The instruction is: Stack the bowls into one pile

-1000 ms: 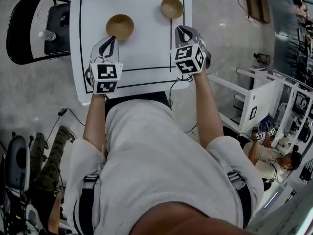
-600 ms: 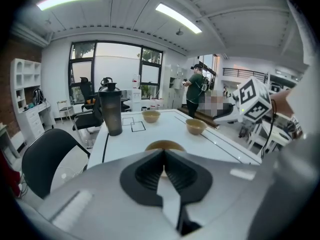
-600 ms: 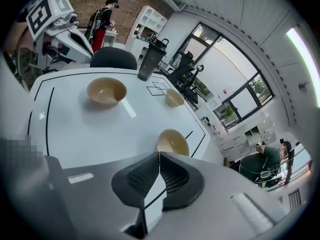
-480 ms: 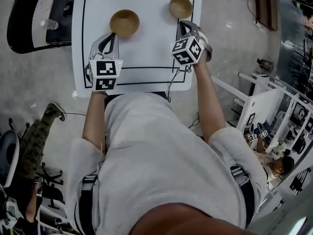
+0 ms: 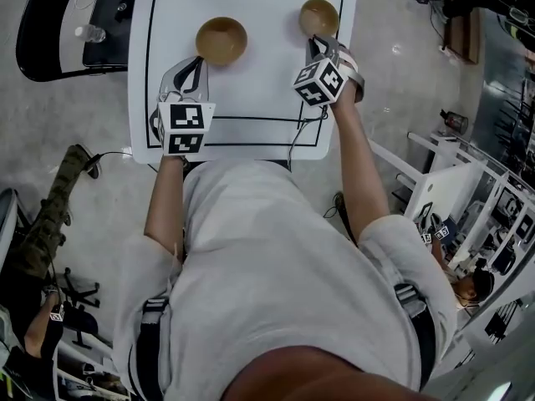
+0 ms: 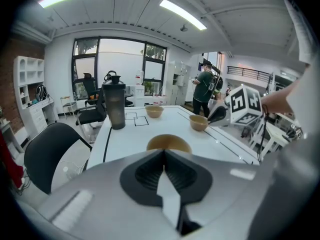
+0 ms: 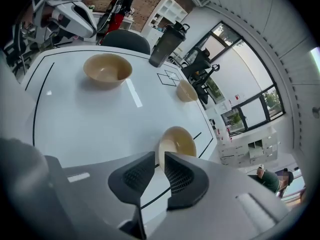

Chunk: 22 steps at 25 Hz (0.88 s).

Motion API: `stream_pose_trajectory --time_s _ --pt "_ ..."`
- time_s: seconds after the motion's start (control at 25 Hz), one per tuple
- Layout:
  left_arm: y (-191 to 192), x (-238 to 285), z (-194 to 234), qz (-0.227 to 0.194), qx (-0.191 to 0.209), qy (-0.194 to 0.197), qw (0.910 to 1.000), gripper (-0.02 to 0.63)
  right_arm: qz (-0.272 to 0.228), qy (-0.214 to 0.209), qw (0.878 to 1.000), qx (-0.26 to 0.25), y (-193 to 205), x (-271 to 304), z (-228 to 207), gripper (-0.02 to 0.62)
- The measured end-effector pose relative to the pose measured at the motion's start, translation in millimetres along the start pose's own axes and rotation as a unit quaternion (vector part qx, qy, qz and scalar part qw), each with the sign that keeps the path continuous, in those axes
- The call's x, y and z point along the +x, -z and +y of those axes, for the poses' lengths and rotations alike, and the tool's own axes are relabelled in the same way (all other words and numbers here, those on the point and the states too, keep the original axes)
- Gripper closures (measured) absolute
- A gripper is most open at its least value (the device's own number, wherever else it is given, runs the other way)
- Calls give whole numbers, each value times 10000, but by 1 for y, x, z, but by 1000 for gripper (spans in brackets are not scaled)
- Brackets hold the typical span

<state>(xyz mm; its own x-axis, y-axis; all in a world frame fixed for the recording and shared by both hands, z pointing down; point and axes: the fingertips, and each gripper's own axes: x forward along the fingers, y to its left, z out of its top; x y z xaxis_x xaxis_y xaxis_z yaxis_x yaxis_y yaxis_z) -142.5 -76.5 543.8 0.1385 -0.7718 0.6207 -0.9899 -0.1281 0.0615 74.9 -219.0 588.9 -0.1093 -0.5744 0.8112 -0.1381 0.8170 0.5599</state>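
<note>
As right tool (image 5: 317, 43) nears bowl (image 5: 319, 15), jaws opening

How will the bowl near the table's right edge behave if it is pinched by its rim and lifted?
The bowl looks thin-walled and stiff, so probably light. Its smooth, curved wall may slip or tilt in a rim pinch.

The right gripper (image 7: 159, 158) had just been opening its jaws, nothing between them. A near bowl (image 7: 181, 140) sat just beyond its tips, a second bowl (image 7: 107, 70) farther left.
</note>
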Motion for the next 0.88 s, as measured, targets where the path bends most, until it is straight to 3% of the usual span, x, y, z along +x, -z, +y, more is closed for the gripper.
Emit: stream_pose_trajectory --time_s 0.2,0.88 --pt "5 2 1 117 -9 -10 9999 604 195 -52 9996 -180 3 11 3 488" --pt "5 10 6 132 -38 2 9999 604 618 -77 9963 -599 10 42 4 490"
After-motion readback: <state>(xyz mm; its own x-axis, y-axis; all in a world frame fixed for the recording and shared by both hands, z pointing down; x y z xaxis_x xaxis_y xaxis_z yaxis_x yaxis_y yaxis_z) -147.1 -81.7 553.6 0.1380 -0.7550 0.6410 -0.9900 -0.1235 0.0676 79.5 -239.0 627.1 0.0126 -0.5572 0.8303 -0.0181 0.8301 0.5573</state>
